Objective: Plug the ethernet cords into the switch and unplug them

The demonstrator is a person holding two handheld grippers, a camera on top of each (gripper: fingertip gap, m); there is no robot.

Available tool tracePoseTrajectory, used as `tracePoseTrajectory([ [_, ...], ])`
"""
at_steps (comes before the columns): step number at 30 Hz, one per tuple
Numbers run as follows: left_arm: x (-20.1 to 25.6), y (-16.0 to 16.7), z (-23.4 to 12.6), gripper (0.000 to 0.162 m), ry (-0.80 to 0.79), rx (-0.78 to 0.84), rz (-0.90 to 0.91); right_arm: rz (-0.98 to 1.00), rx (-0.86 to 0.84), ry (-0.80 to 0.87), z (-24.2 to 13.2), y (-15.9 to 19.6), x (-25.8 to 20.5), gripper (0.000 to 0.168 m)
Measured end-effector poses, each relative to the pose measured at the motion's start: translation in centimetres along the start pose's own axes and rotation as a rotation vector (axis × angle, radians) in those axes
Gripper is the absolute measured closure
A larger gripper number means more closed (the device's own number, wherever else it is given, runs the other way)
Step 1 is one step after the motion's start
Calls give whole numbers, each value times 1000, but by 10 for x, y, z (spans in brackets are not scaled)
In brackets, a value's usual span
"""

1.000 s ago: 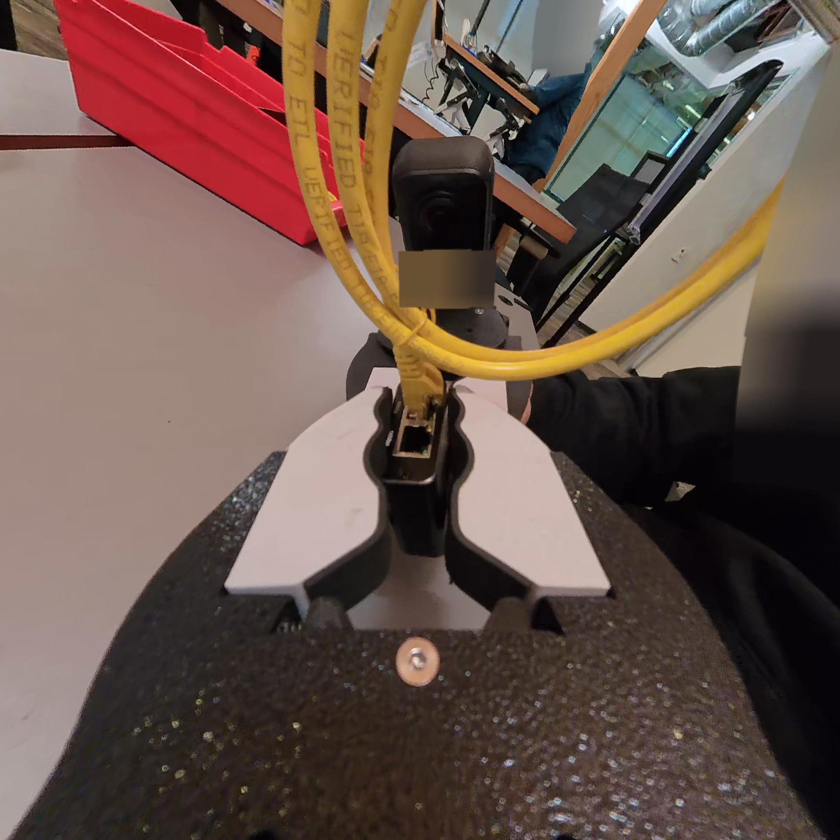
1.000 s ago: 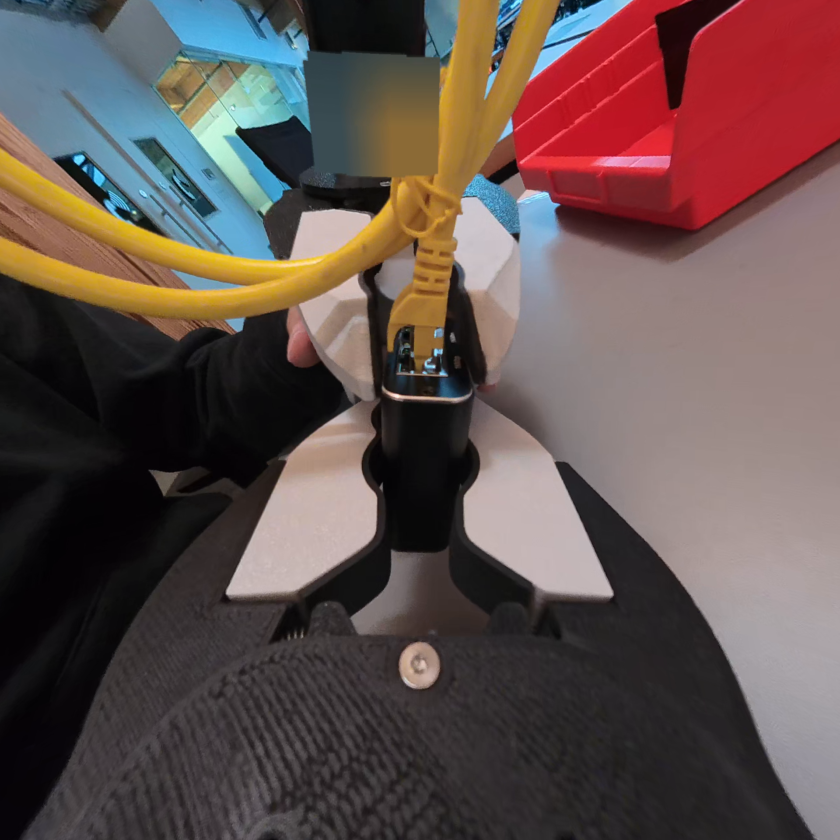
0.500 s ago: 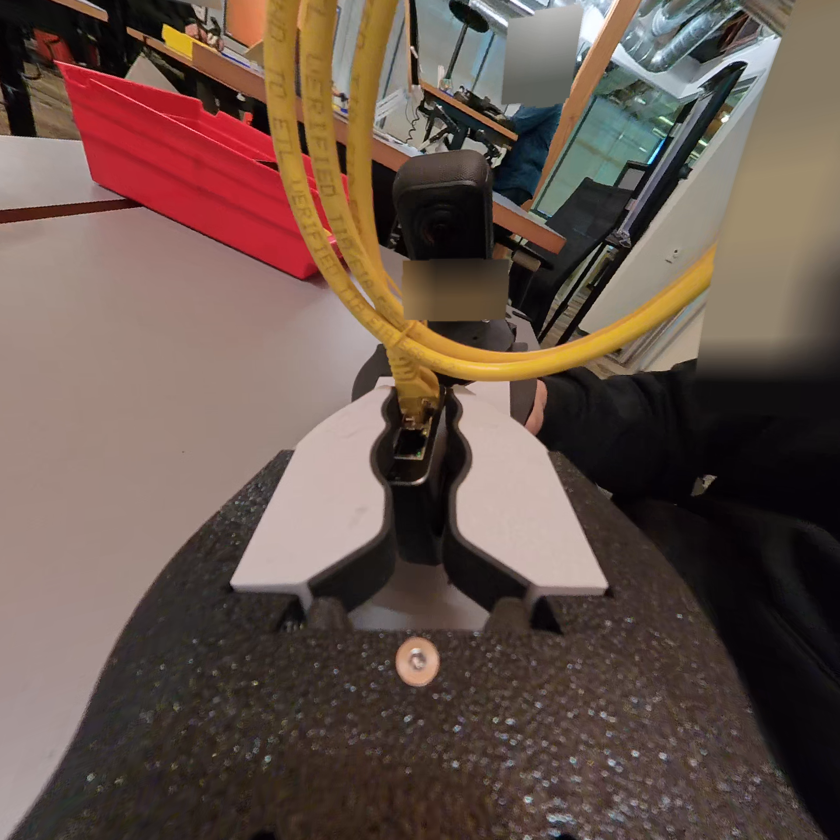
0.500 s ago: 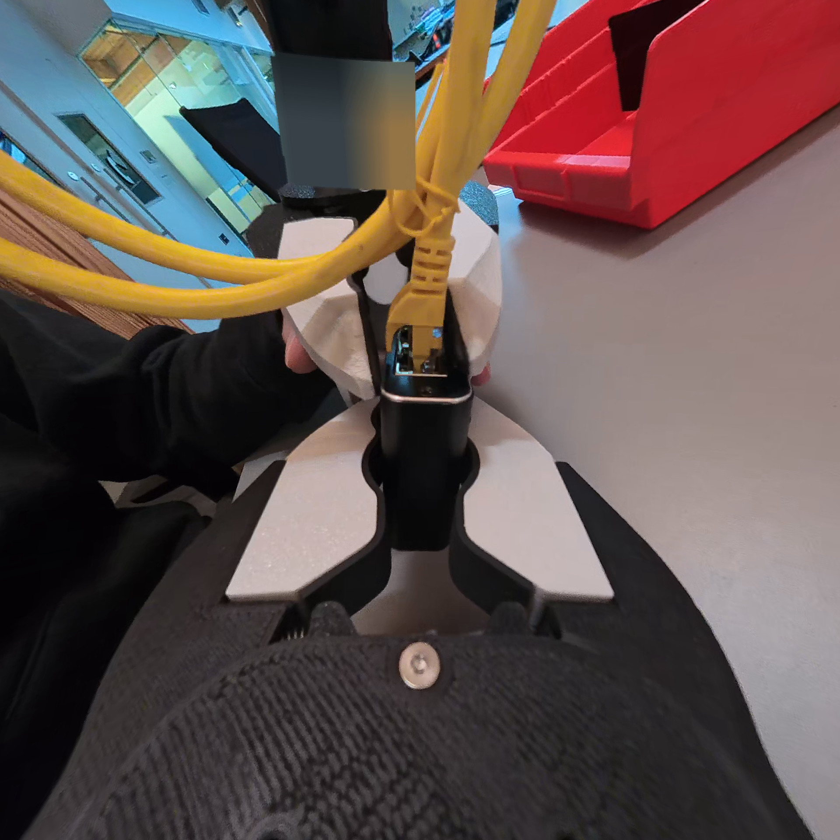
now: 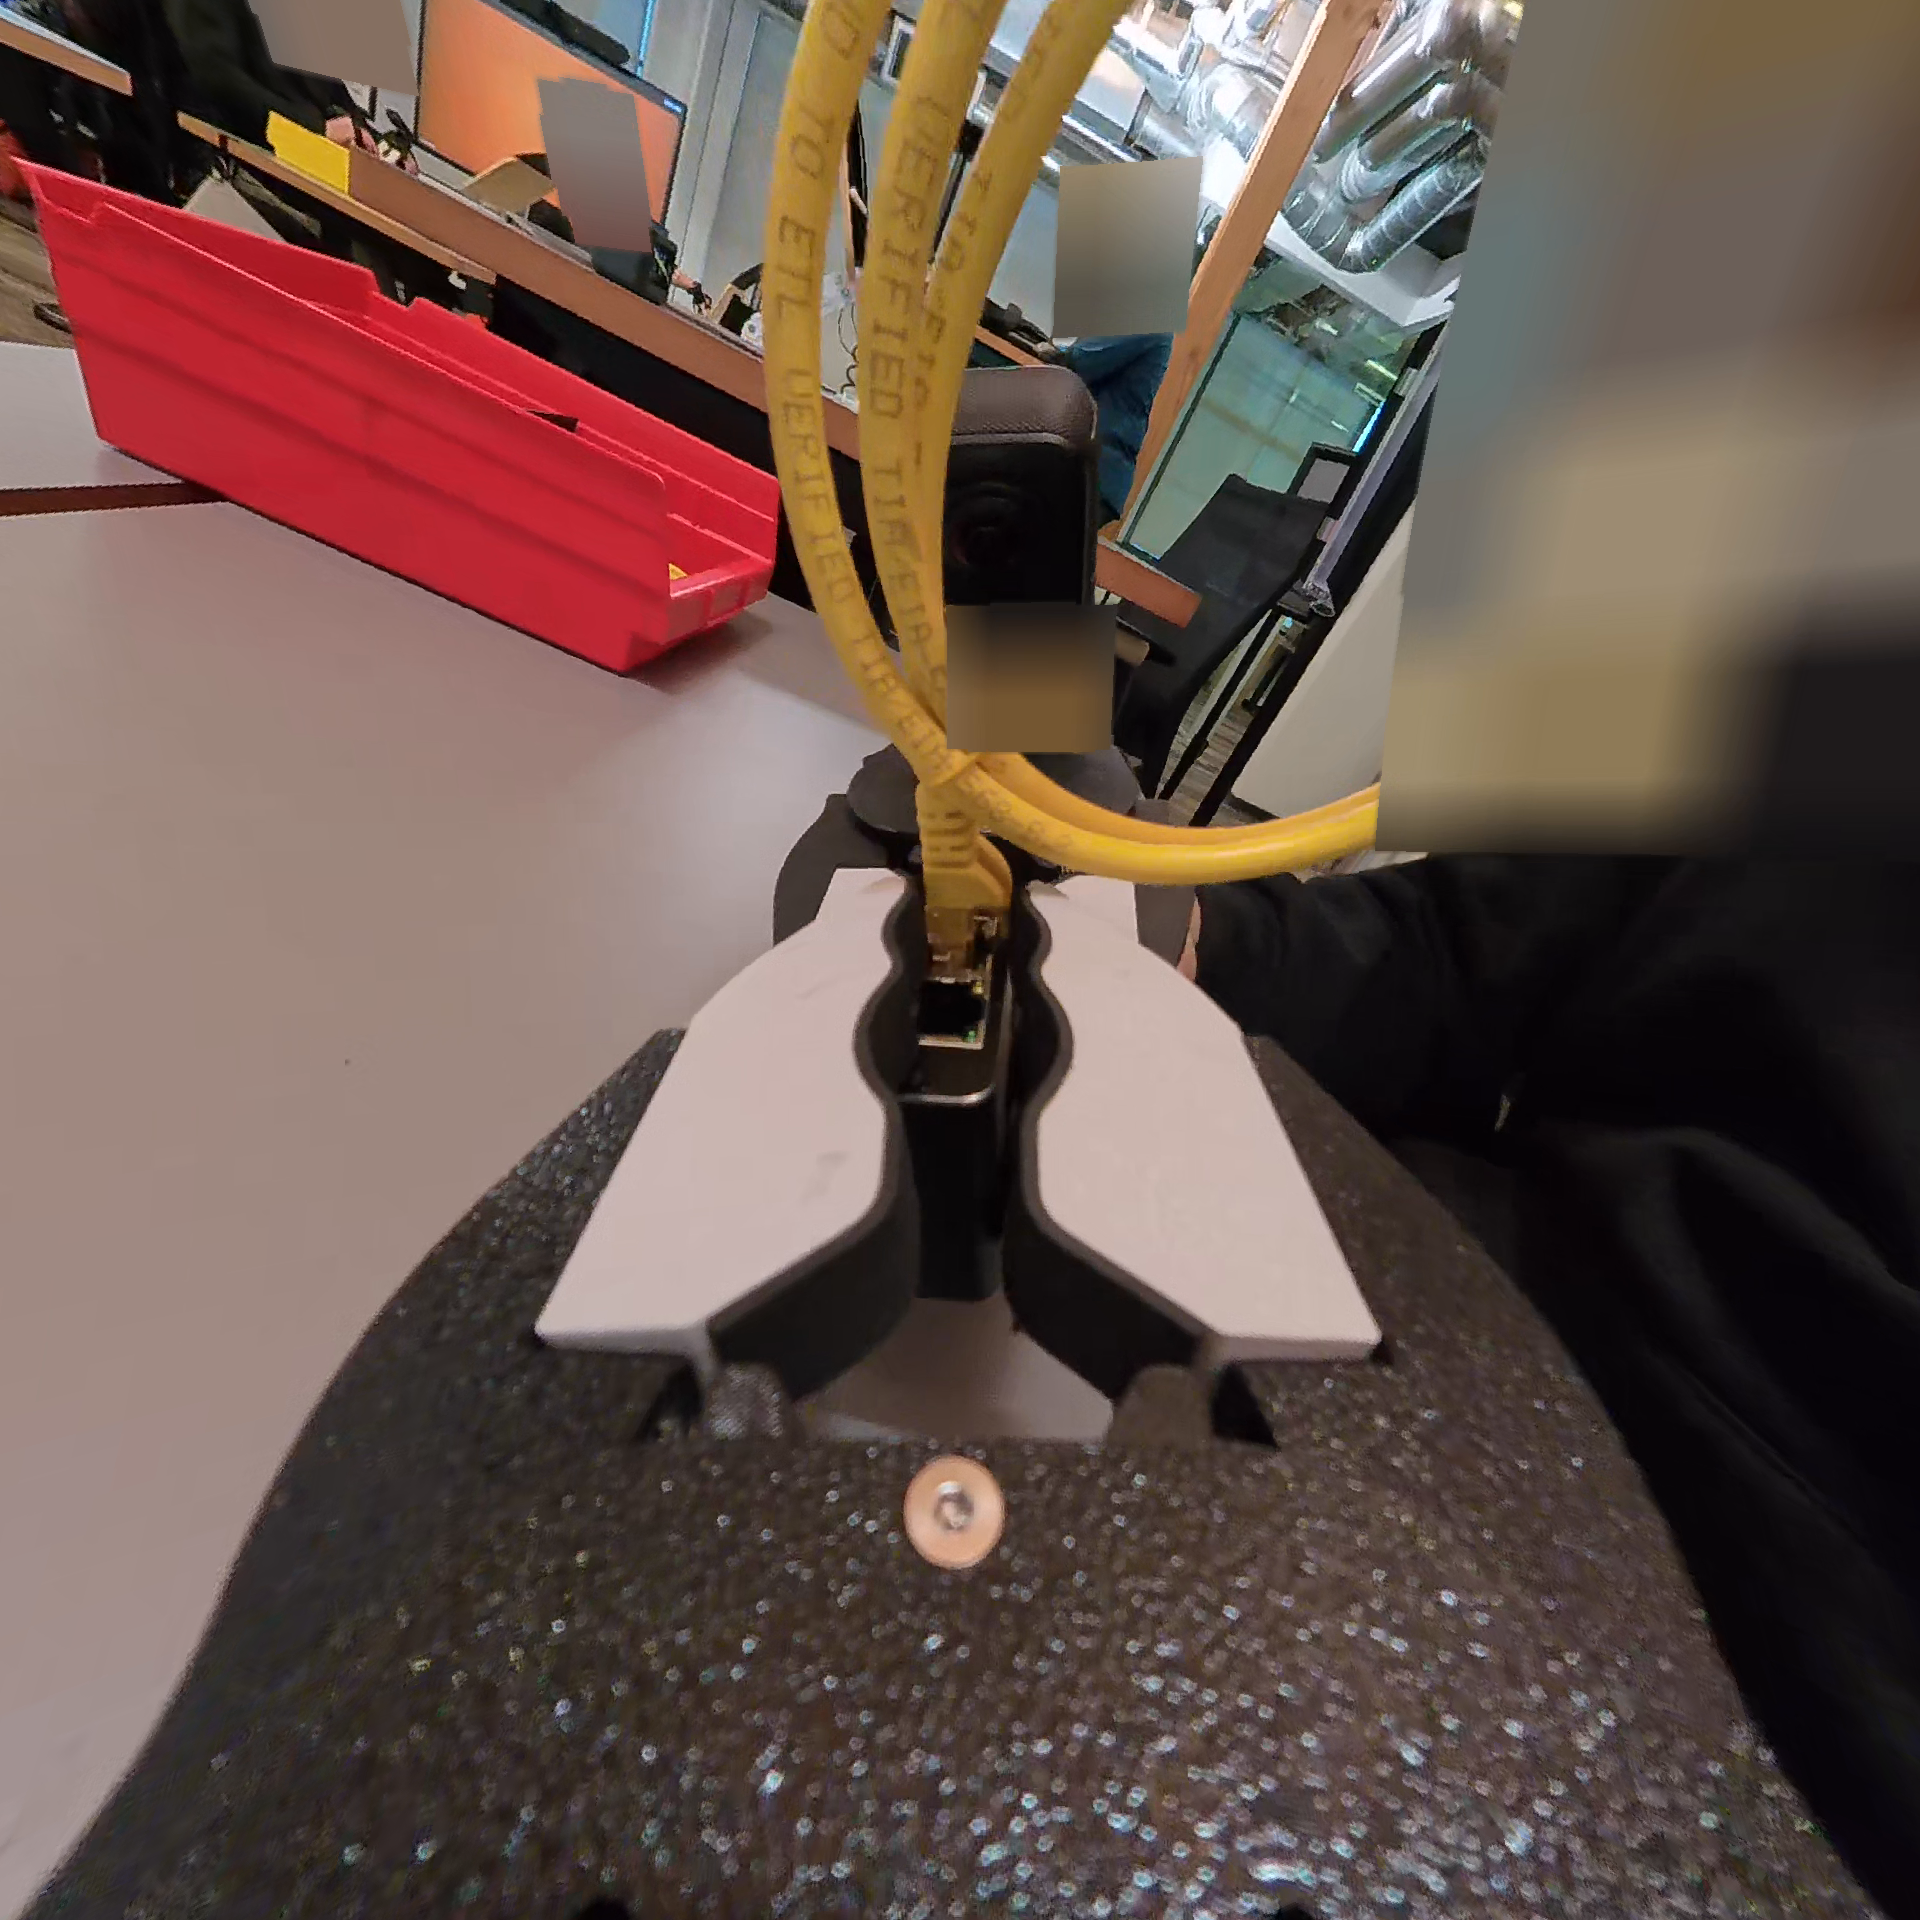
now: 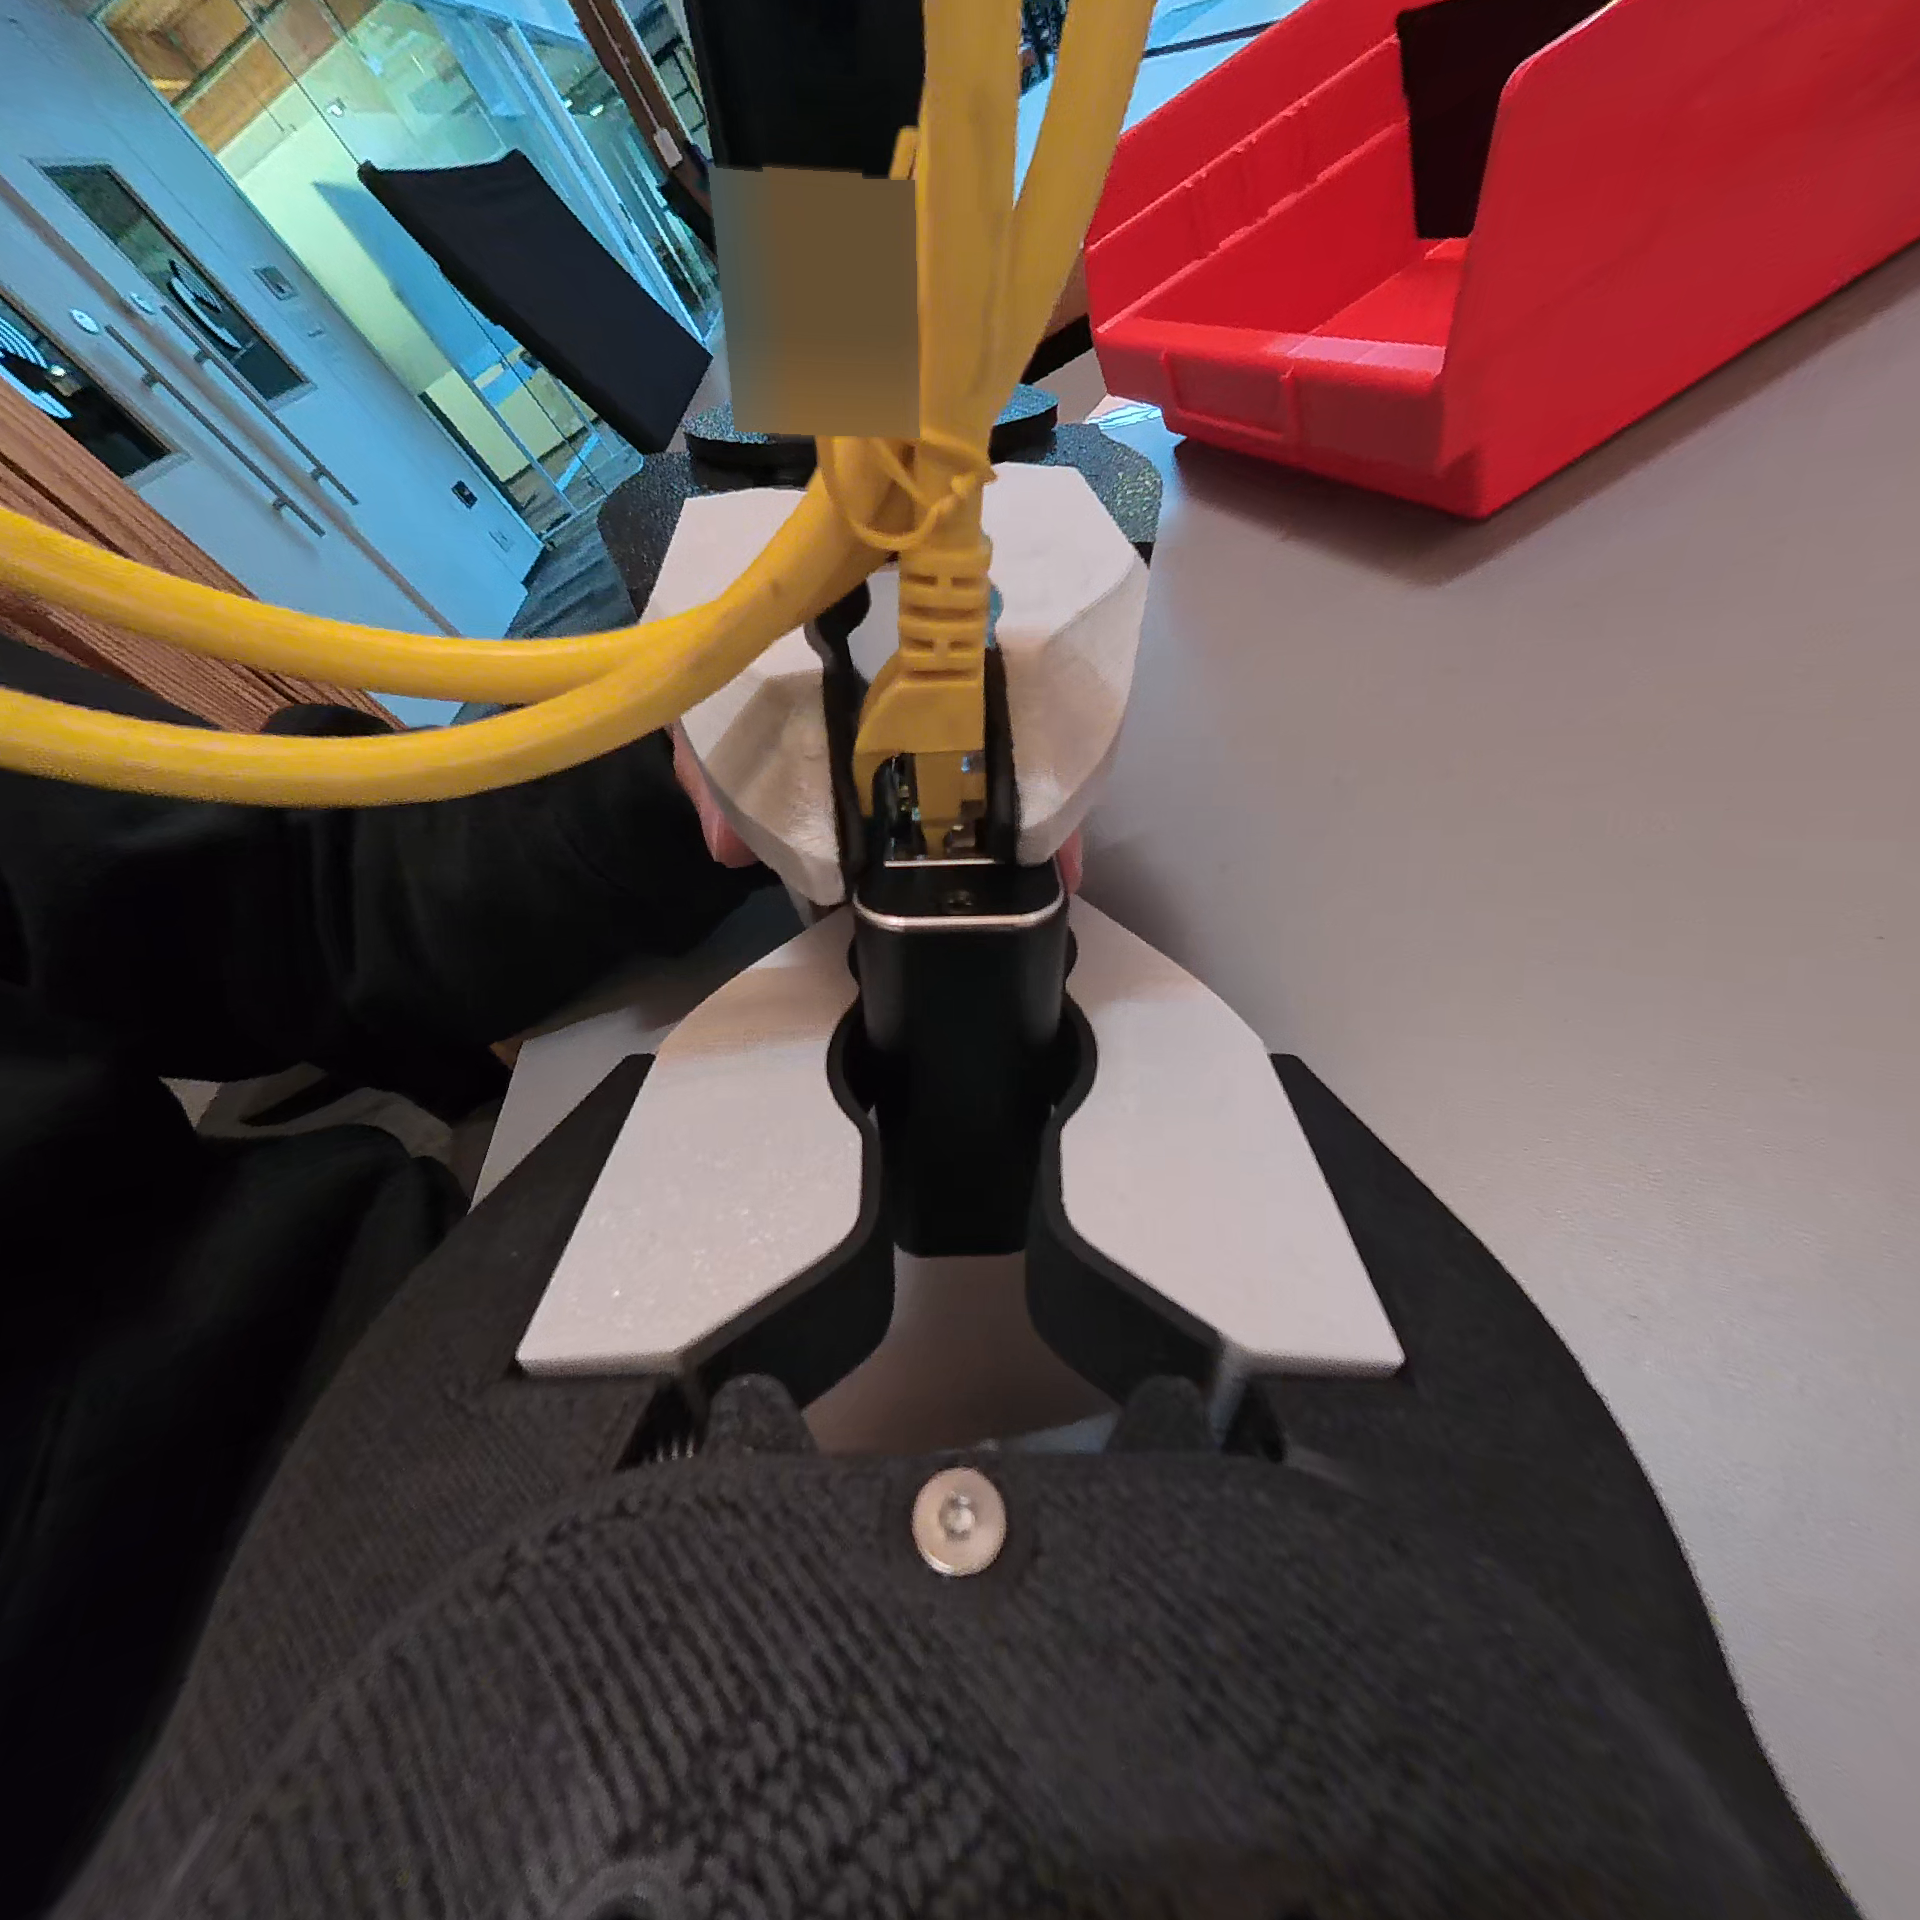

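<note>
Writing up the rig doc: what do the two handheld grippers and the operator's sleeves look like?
Left gripper and right gripper: pale grey flat fingers with wavy black inner pads, textured black bodies, a silver screw at centre. Each carries a black camera on top. Sleeves are black.

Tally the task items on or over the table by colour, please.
Yellow: 1, the coiled yellow ethernet cord
Black: 1, the small black metal switch
Red: 1, the red plastic storage bin
Total: 3
</note>
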State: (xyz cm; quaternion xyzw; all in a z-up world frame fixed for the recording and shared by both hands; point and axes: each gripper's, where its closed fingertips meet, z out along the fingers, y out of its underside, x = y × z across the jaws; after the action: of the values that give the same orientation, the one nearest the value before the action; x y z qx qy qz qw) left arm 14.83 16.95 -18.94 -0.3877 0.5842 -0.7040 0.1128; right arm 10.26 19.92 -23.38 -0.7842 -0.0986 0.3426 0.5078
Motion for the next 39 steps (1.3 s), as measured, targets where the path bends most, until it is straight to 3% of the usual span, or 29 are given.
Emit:
tracePoseTrajectory([
  [17,0,-6,2,149,10,53,-127,-35,26,-16,-5,-3,-3,139],
  [23,6,-9,3,149,-71,-50,85,-74,56,-24,-7,-7,-7,139],
  [28,5,-11,1,150,-15,29,-94,-58,79,-41,-8,-9,-9,139],
  [34,2,-10,2,150,-57,-14,-34,-69,72,-22,-8,-9,-7,138],
  [39,6,-9,3,149,6,4,-125,-59,69,-27,-9,-8,-7,139],
])
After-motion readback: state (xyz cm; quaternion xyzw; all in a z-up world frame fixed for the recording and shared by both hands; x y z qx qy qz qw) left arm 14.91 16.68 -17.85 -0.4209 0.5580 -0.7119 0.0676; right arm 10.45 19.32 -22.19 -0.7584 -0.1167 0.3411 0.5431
